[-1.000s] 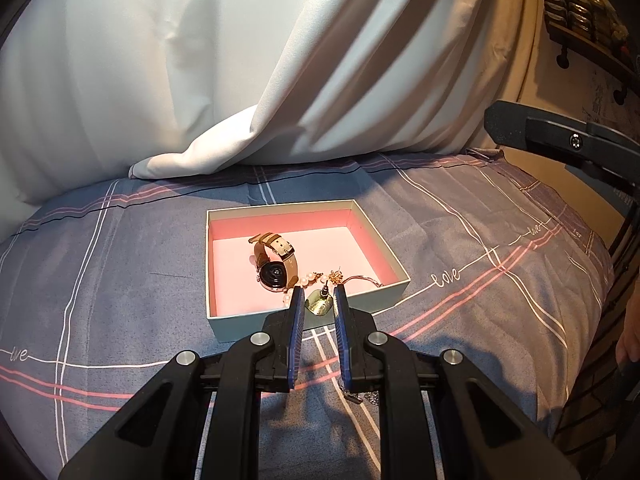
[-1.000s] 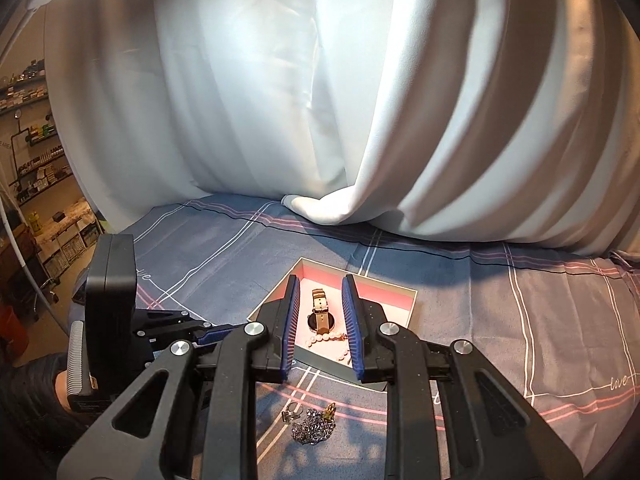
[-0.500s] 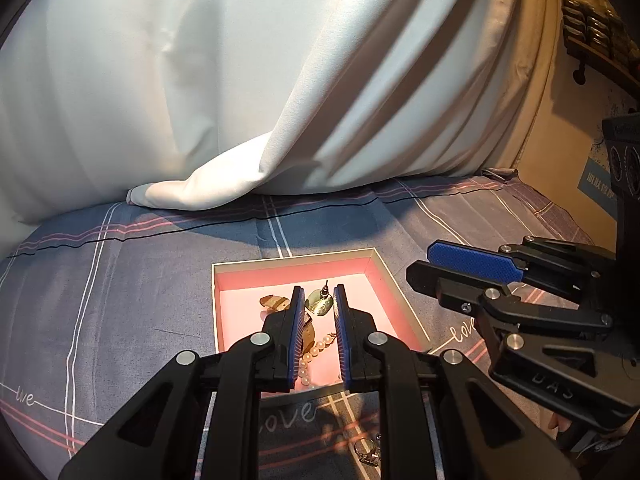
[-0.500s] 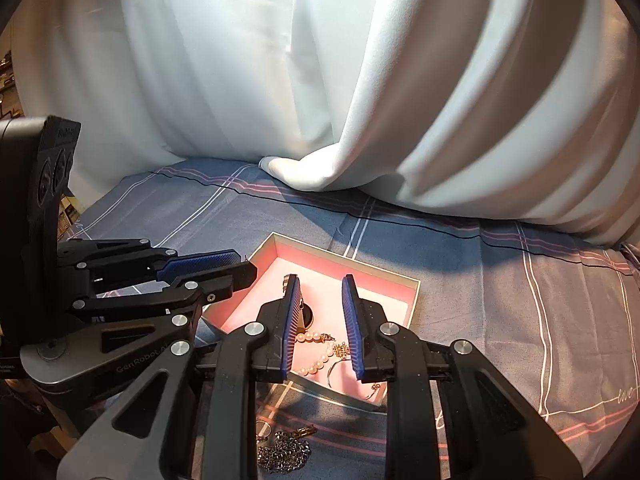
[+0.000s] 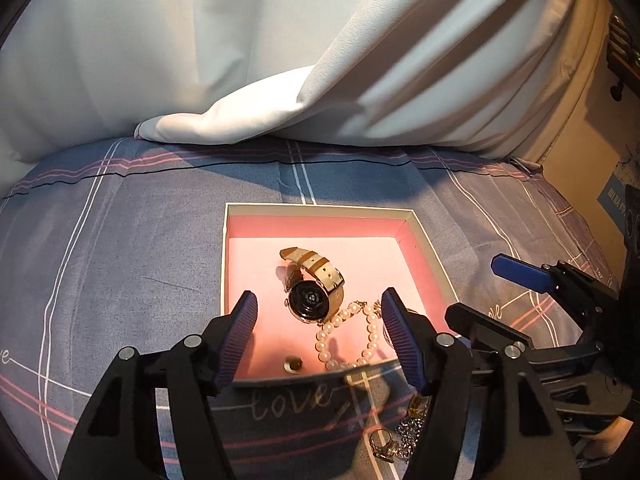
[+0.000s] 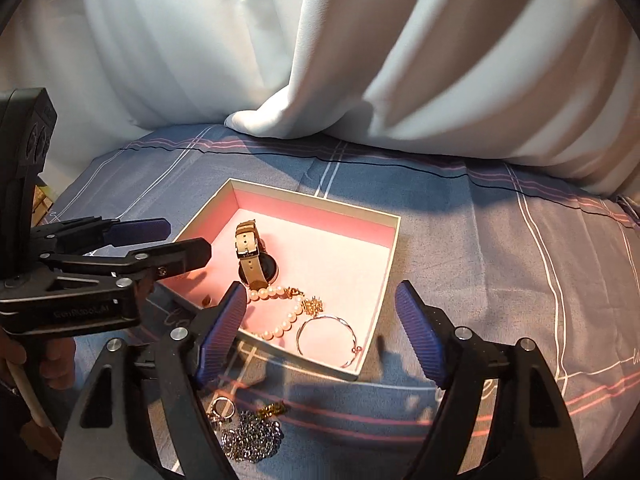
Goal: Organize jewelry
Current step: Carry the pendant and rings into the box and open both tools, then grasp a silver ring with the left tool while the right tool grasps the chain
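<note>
Your pink-lined box (image 5: 424, 232) on the bed holds a tan-strapped watch (image 5: 314, 292) and pearl bracelet (image 5: 348, 336). Both your left gripper (image 5: 320, 336) and right gripper (image 6: 320, 332) tilt downward above it, jaws opening, empty.

1. My left gripper (image 5: 318, 336) hangs over the near edge of the pink-lined box (image 5: 320, 212), its jaws opening with nothing pressed between them.
2. Ahead lies a watch (image 5: 314, 288); pearls (image 5: 348, 336) curl toward my right finger.
3. A gold stud (image 5: 293, 364) sits just below.
</note>
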A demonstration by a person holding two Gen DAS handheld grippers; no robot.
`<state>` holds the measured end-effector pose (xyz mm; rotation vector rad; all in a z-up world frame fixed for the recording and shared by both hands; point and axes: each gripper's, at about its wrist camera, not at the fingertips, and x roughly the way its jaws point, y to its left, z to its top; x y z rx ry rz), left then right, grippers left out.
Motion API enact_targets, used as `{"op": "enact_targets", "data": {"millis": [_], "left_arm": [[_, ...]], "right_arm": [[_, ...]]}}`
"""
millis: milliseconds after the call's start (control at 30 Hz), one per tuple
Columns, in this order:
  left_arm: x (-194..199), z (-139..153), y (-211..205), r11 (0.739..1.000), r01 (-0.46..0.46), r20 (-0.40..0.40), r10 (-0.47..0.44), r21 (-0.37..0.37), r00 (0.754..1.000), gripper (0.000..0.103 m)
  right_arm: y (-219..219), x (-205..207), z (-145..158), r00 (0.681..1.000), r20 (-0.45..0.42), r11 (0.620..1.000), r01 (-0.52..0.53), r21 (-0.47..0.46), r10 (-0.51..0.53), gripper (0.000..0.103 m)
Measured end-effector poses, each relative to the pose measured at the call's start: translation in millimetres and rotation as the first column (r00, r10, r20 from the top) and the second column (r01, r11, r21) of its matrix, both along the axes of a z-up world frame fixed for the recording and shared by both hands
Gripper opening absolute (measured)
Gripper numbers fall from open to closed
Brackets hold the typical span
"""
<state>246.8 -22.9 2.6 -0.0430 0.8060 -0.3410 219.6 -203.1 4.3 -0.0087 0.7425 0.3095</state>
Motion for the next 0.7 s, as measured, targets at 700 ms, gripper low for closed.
{"op": "enact_targets", "data": {"millis": [700], "left_arm": [[-89, -80, -41, 0.971, 0.186, -0.076, -0.176, 0.151, 0.981, 0.034]], "right_arm": [[-10, -82, -63, 0.991, -0.126, 0.996, 0.046, 0.083, -0.035, 0.064]]}}
